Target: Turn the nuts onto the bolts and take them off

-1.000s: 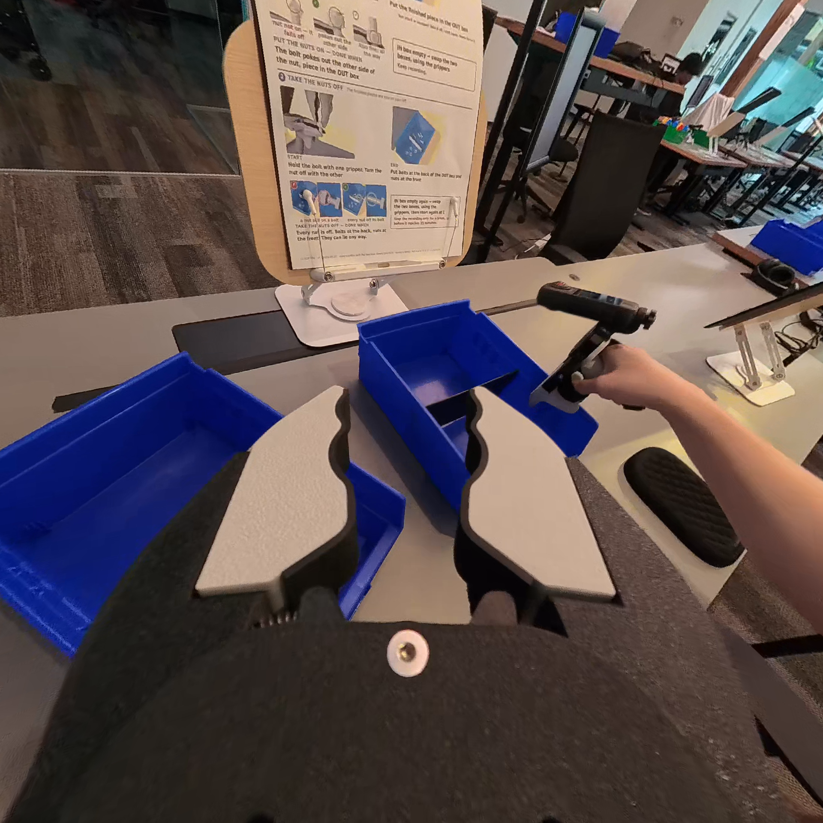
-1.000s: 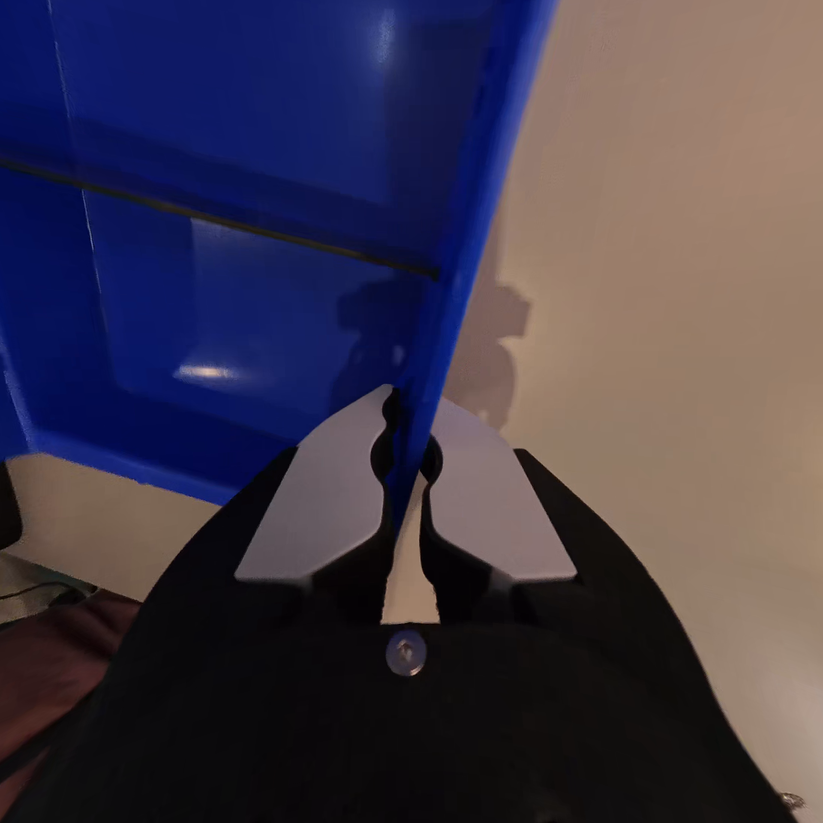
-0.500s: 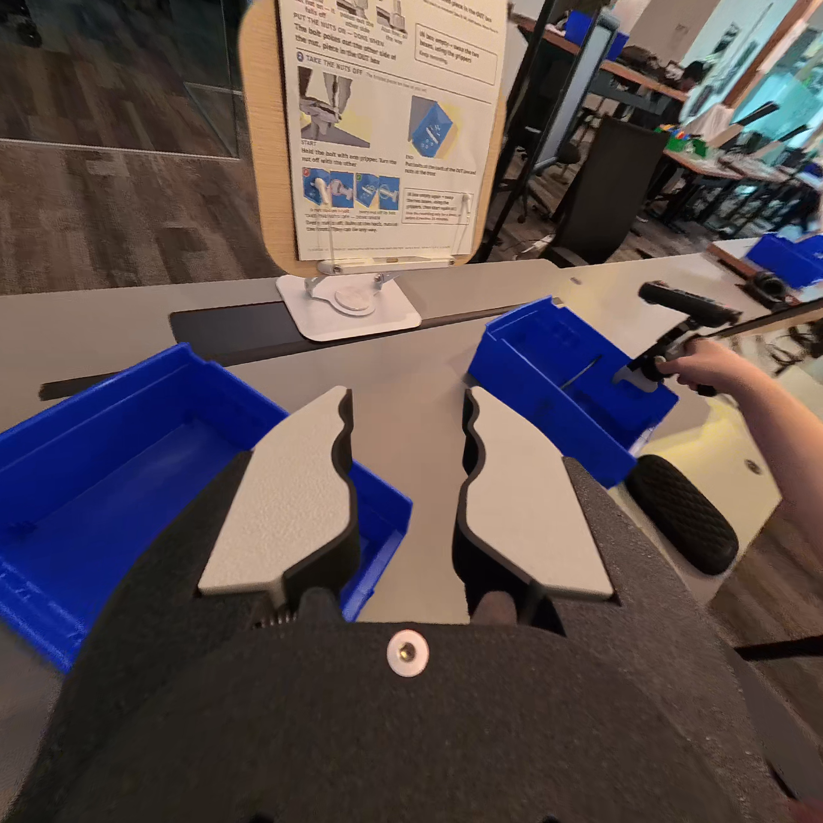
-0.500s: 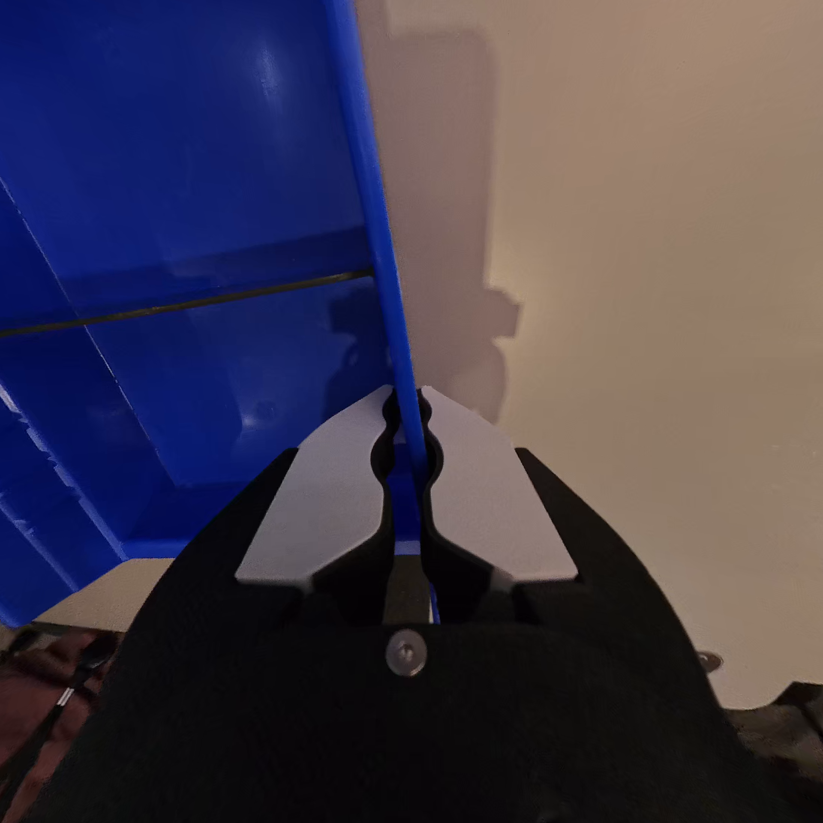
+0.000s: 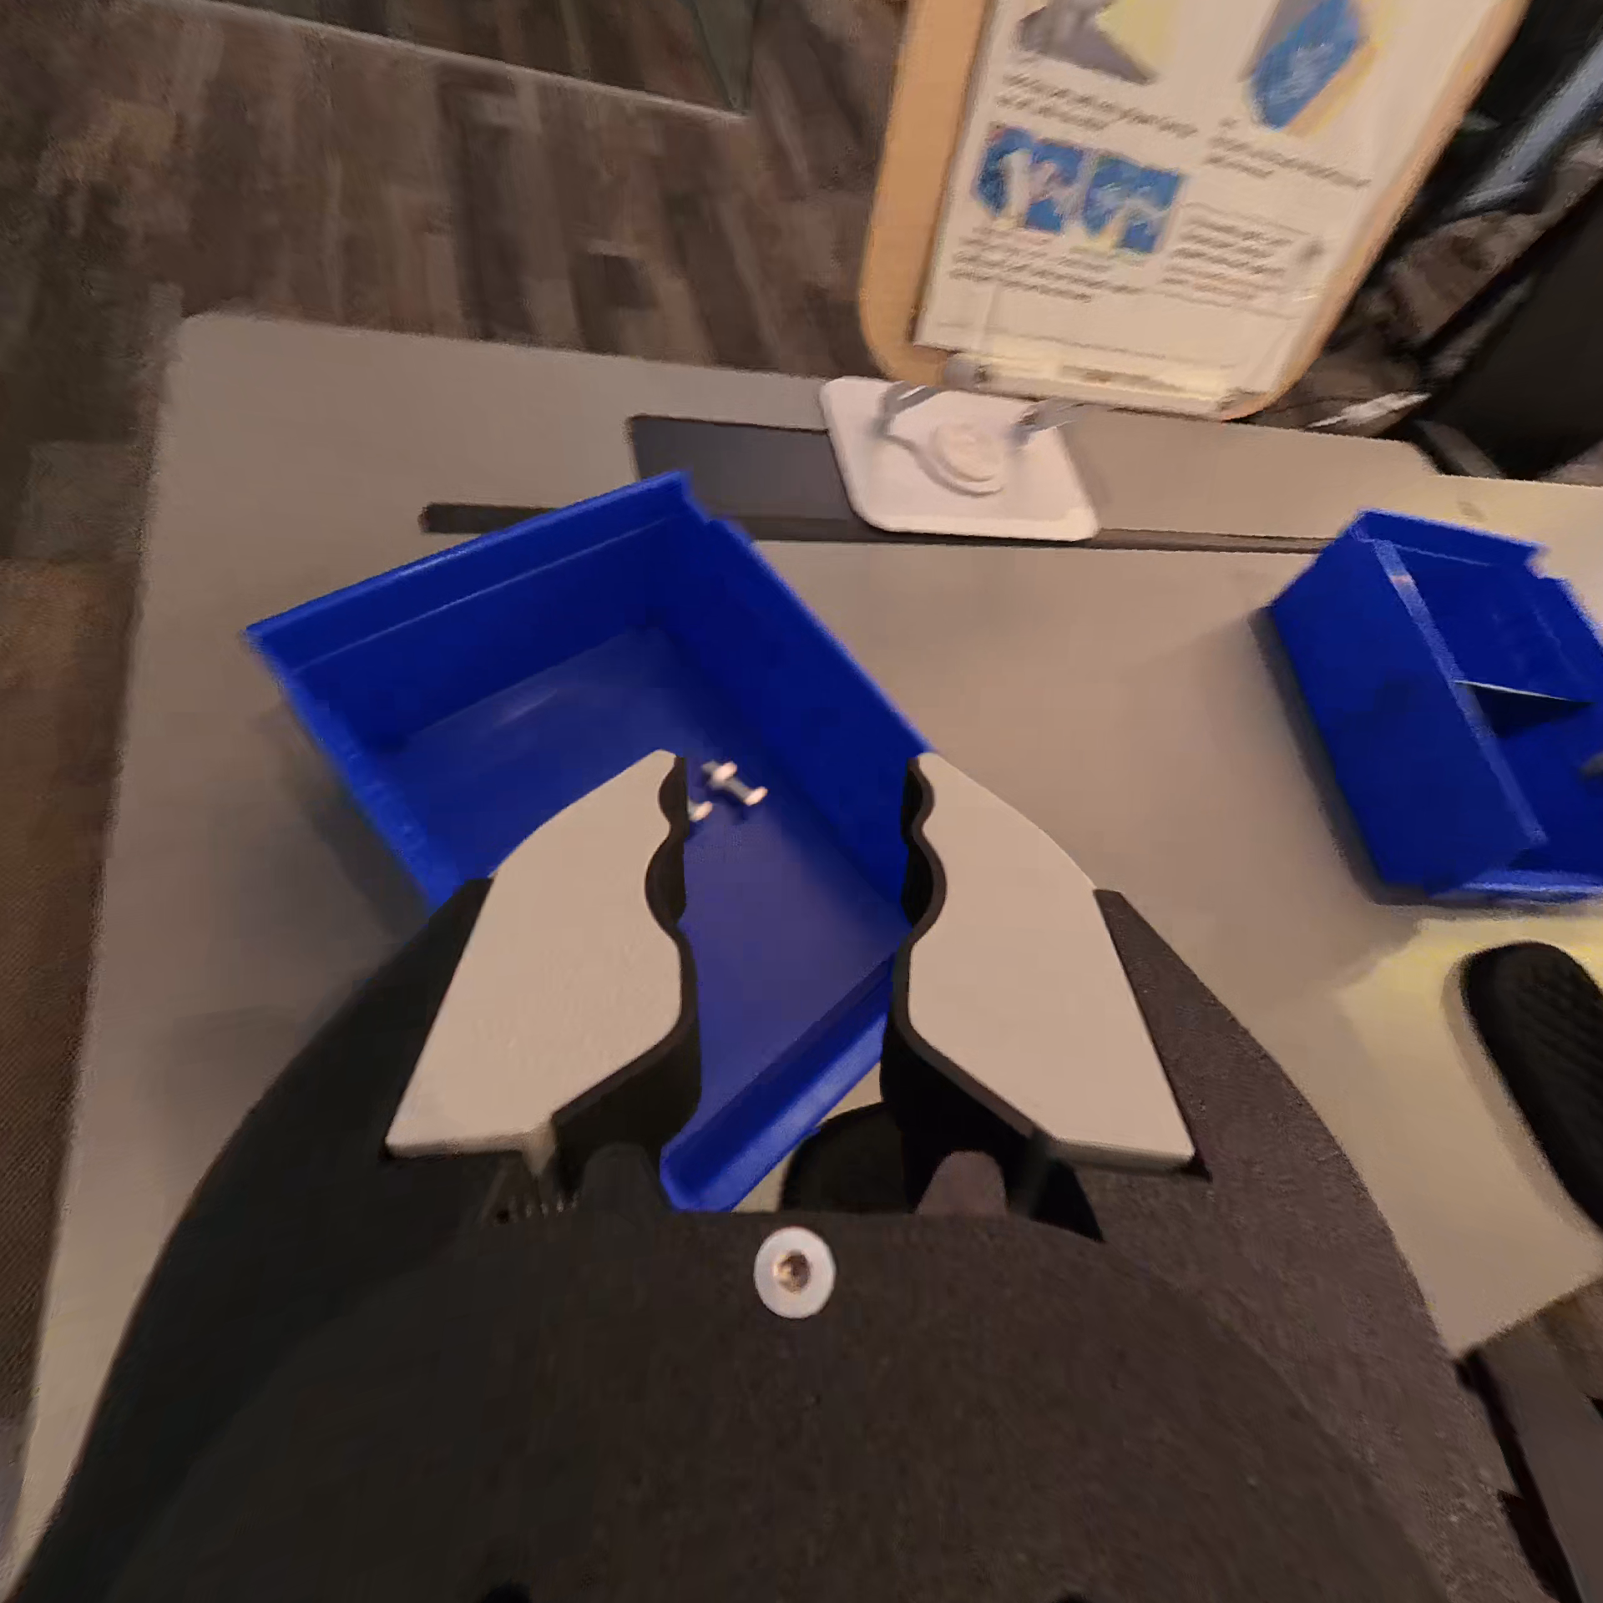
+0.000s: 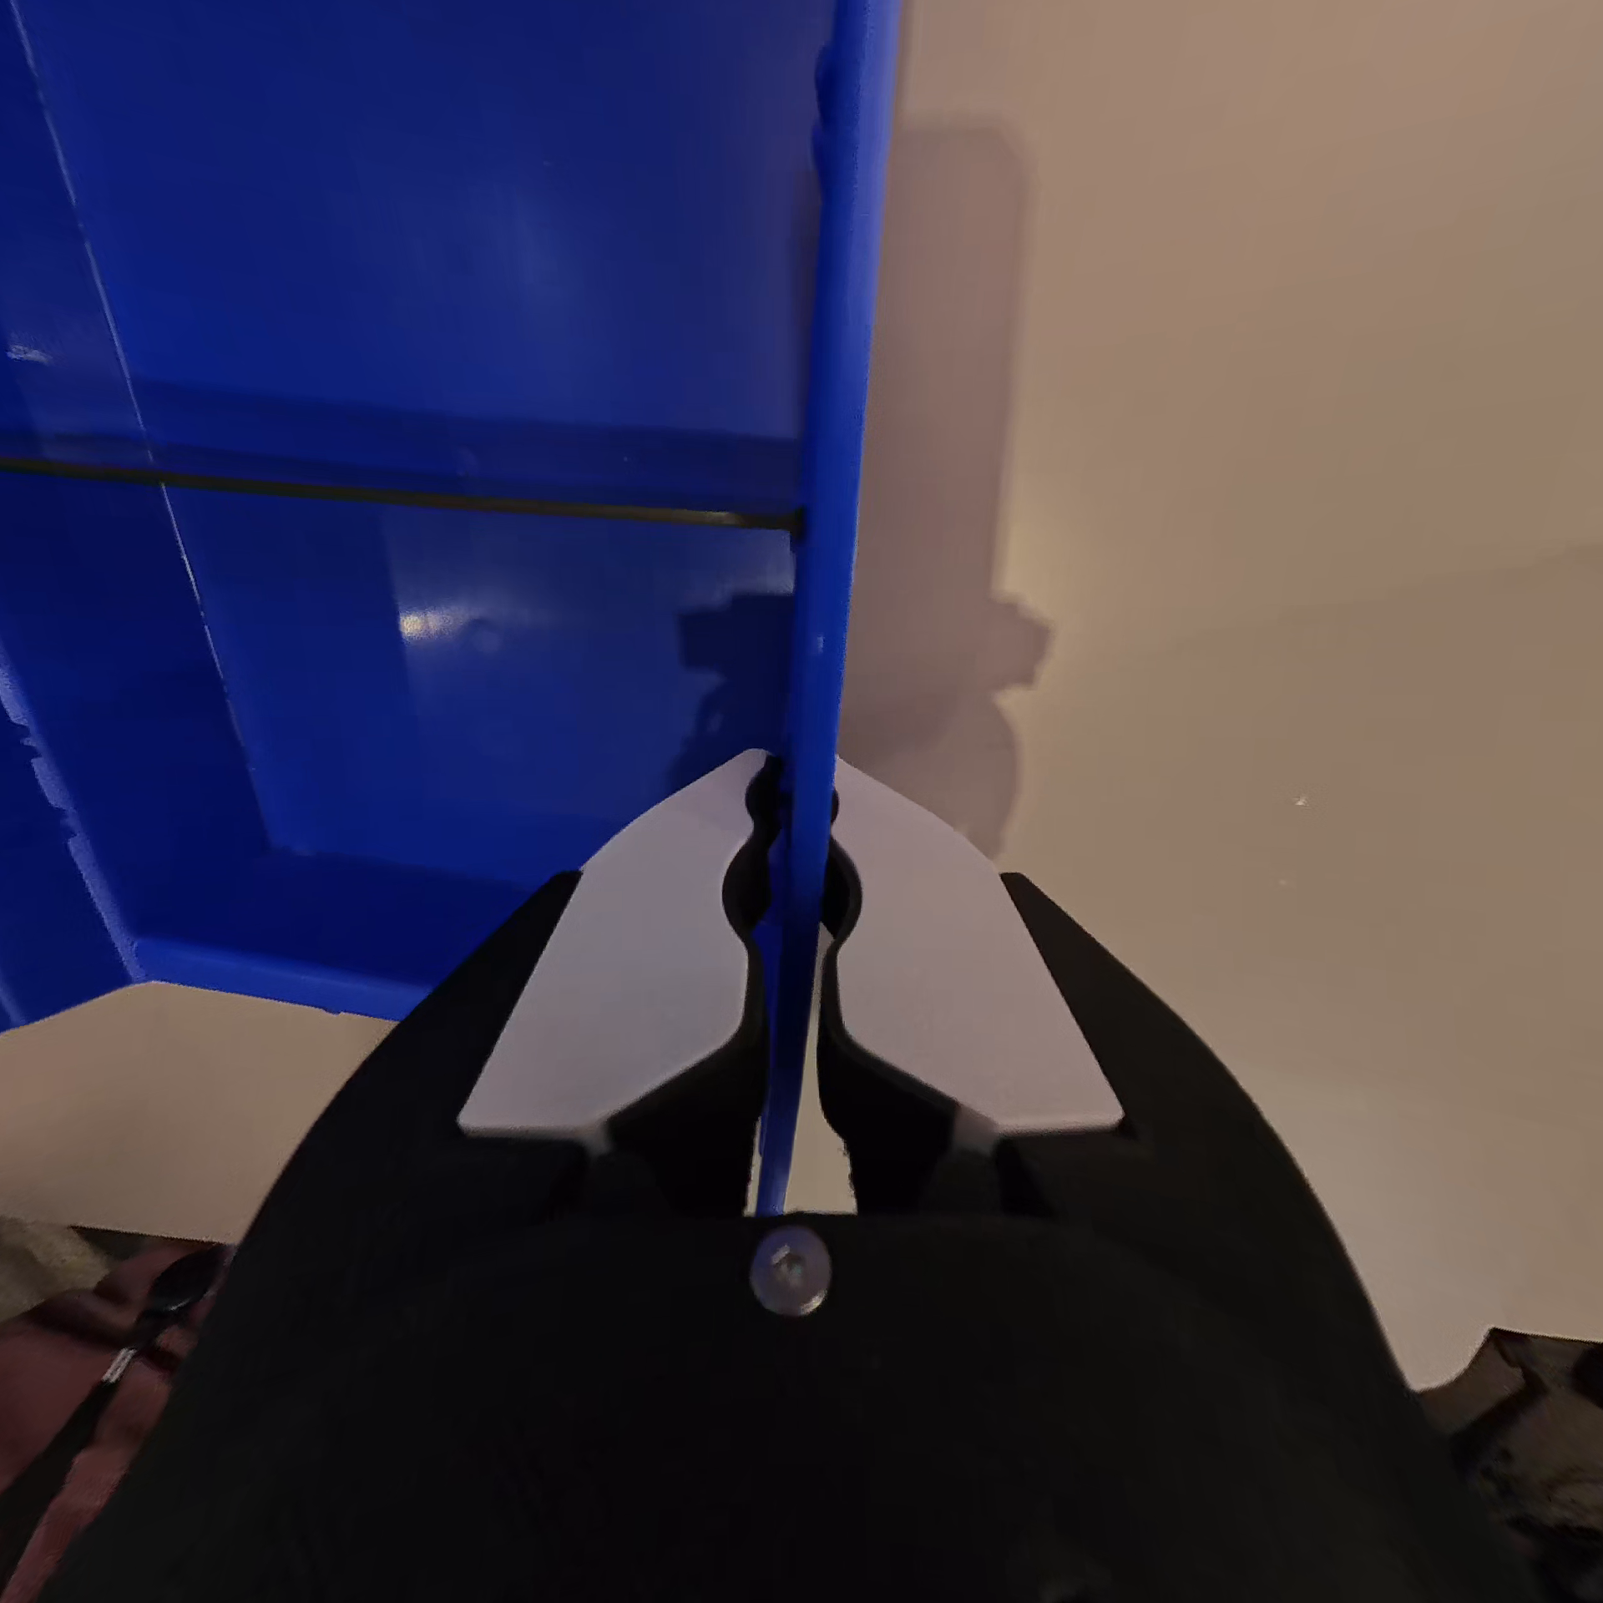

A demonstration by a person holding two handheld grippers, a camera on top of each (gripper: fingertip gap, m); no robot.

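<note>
My left gripper (image 5: 791, 781) is open and empty, held above a blue bin (image 5: 520, 607) on the grey table. A small silver bolt (image 5: 729, 785) lies on that bin's floor just past my left fingertip. A second blue bin with a divider (image 5: 1423, 720) sits at the right. My right gripper (image 6: 802, 781) is shut on that divided bin's side wall (image 6: 837, 434). Its compartments (image 6: 434, 260) look empty in the right wrist view.
An instruction sheet on a wooden board (image 5: 1128, 173) stands on a white base (image 5: 954, 468) at the back of the table. A black wrist pad (image 5: 1544, 1067) lies at the right front edge. The table's left edge (image 5: 165, 607) is close to the left bin. One gripper's finger ends stand about 75 cm off the other's. The left tips stand about 25 cm off the small silver bolt (image 5: 729, 785).
My right gripper has dragged the divided bin from the middle to the right side. My left gripper has swung left and tilted down over the left bin, bringing the bolt into view.
</note>
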